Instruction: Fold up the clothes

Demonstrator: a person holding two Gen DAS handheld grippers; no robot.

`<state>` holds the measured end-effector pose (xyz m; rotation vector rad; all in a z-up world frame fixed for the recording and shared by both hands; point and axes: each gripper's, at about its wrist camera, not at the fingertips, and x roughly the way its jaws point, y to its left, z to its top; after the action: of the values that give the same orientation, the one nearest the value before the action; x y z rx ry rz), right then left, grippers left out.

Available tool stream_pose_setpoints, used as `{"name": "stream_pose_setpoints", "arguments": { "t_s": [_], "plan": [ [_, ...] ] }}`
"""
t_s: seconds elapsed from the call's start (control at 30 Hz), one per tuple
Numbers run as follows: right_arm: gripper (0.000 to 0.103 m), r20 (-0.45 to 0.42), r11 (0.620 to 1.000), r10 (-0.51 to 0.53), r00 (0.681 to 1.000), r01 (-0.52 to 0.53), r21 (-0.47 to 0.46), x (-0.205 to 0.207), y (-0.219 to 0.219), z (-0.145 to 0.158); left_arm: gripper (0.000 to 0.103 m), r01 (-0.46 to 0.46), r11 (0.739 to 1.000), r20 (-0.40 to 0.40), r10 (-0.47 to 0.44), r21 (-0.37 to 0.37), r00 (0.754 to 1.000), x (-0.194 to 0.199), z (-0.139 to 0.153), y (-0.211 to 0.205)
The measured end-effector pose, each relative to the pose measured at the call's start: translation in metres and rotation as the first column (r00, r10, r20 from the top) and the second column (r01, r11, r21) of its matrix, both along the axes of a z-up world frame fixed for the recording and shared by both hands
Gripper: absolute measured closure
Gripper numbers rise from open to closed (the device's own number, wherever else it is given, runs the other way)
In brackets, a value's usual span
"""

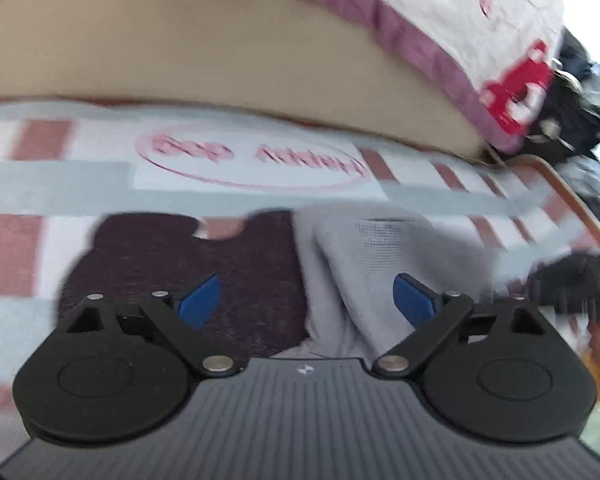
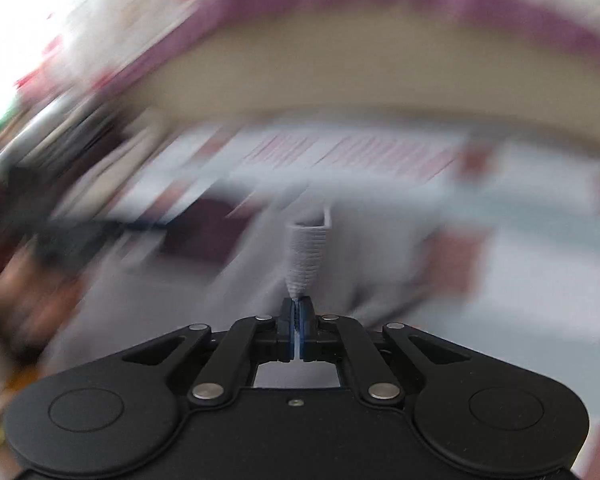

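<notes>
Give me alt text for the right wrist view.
The right tool is shut on a pinch of grey cloth, which rises in a ribbed cone from its pads. Behind it, heavily blurred, lie a dark garment and a pink-and-white checked sheet.

The left gripper (image 1: 306, 300) stood with its blue pads (image 1: 199, 300) spread wide, nothing pinched between them. The right gripper (image 2: 298, 312) pointed downward, its pads pressed together on a ribbed fold of pale grey cloth (image 2: 308, 252).

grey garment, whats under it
The grey garment lies partly on a dark maroon garment, both on a striped blanket. What lies beneath its middle is covered.
</notes>
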<state>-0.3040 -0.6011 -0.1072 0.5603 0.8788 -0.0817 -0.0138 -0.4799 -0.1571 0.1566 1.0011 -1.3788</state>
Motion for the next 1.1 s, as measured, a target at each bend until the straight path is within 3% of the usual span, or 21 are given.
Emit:
{"name": "stream_pose_setpoints", "arguments": {
  "t_s": [0.07,0.13,0.17,0.23,0.27,0.3,0.37,0.5,0.57,0.6,0.63,0.73,0.77,0.83,0.87,0.93,0.97,1.0,1.03,1.07,1.1],
  "plan": [
    [0.098,-0.103,0.986,0.164,0.981,-0.165,-0.005,0.002,0.023,-0.015,0.009,-0.014,1.000,-0.036,0.014,0.005,0.999,0.010,-0.008,-0.013],
    [0.093,-0.199,0.972,0.215,0.956,-0.230,-0.054,0.005,0.034,-0.023,0.009,-0.017,0.999,-0.076,0.020,0.037,0.997,0.019,-0.020,-0.030],
    [0.092,-0.188,0.978,0.188,0.964,-0.202,-0.054,0.004,0.028,-0.021,0.011,-0.010,0.999,-0.097,0.015,0.050,0.995,0.022,-0.025,-0.039],
    [0.080,-0.077,0.996,0.084,0.994,-0.084,0.003,-0.002,0.003,-0.009,0.012,0.019,0.998,-0.133,-0.010,0.067,0.991,0.025,-0.033,-0.054],
    [0.063,-0.001,0.999,0.017,1.000,-0.017,0.034,-0.007,-0.013,-0.001,0.013,0.035,0.996,-0.147,-0.023,0.076,0.989,0.026,-0.036,-0.061],
    [0.051,0.075,0.997,-0.055,0.996,0.051,0.056,-0.012,-0.030,0.008,0.014,0.049,0.995,-0.168,-0.034,0.088,0.985,0.027,-0.041,-0.068],
    [0.048,0.164,0.979,-0.195,0.967,0.182,0.090,-0.014,-0.063,0.017,0.017,0.074,0.992,-0.208,-0.052,0.103,0.977,0.029,-0.048,-0.081],
    [0.047,0.003,0.945,-0.321,0.947,0.320,0.068,0.015,-0.119,-0.003,0.019,0.132,0.985,-0.261,-0.098,0.113,0.960,0.021,-0.051,-0.102],
    [0.044,-0.082,0.940,-0.338,0.938,0.341,0.028,0.030,-0.129,-0.020,0.053,0.150,0.981,-0.251,-0.116,0.122,0.961,0.012,-0.051,-0.109],
    [0.044,-0.090,0.937,-0.340,0.936,0.346,0.054,0.032,-0.132,-0.029,0.063,0.156,0.979,-0.213,-0.126,0.132,0.969,0.005,-0.048,-0.110],
    [0.044,-0.097,0.933,-0.343,0.934,0.350,0.081,0.033,-0.135,-0.038,0.087,0.162,0.978,-0.158,-0.140,0.135,0.977,-0.003,-0.045,-0.110],
    [0.044,-0.043,0.915,-0.335,0.941,0.336,0.225,0.036,-0.136,-0.055,0.096,0.146,0.987,-0.009,-0.146,0.071,0.989,-0.019,-0.024,-0.100],
    [0.044,-0.012,0.917,-0.330,0.944,0.324,0.232,0.037,-0.134,-0.055,0.096,0.133,0.991,0.031,-0.134,0.030,0.990,-0.021,-0.013,-0.093],
    [0.066,0.064,0.928,-0.319,0.946,0.298,0.225,0.037,-0.131,-0.054,0.096,0.097,0.995,0.150,-0.094,-0.014,0.984,-0.027,0.004,-0.084],
    [0.099,0.123,0.941,-0.309,0.943,0.284,0.184,0.037,-0.128,-0.049,0.095,0.079,0.996,0.214,-0.070,-0.033,0.974,-0.031,0.013,-0.080],
    [0.099,0.231,0.956,-0.292,0.928,0.277,0.097,0.037,-0.125,-0.036,0.089,0.048,0.997,0.342,-0.027,-0.053,0.939,-0.040,0.018,-0.077],
    [0.099,0.270,0.952,-0.305,0.913,0.304,0.049,0.038,-0.125,-0.029,0.079,0.019,0.999,0.379,-0.001,-0.043,0.925,-0.042,0.015,-0.079],
    [0.099,0.290,0.945,-0.315,0.904,0.327,0.006,0.040,-0.126,-0.023,0.077,-0.020,1.000,0.398,0.028,-0.023,0.917,-0.040,0.012,-0.083],
    [0.099,0.276,0.940,-0.319,0.907,0.341,-0.033,0.047,-0.130,-0.022,0.067,-0.059,0.998,0.417,0.055,-0.004,0.907,-0.038,0.008,-0.086],
    [0.099,0.236,0.933,-0.320,0.917,0.349,-0.090,0.056,-0.132,-0.024,0.048,-0.099,0.995,0.437,0.082,0.015,0.896,-0.037,0.004,-0.089],
    [0.098,0.176,0.919,-0.328,0.928,0.357,-0.168,0.065,-0.133,-0.027,0.045,-0.139,0.990,0.409,0.113,0.034,0.905,-0.030,0.001,-0.090]
  ]
}}
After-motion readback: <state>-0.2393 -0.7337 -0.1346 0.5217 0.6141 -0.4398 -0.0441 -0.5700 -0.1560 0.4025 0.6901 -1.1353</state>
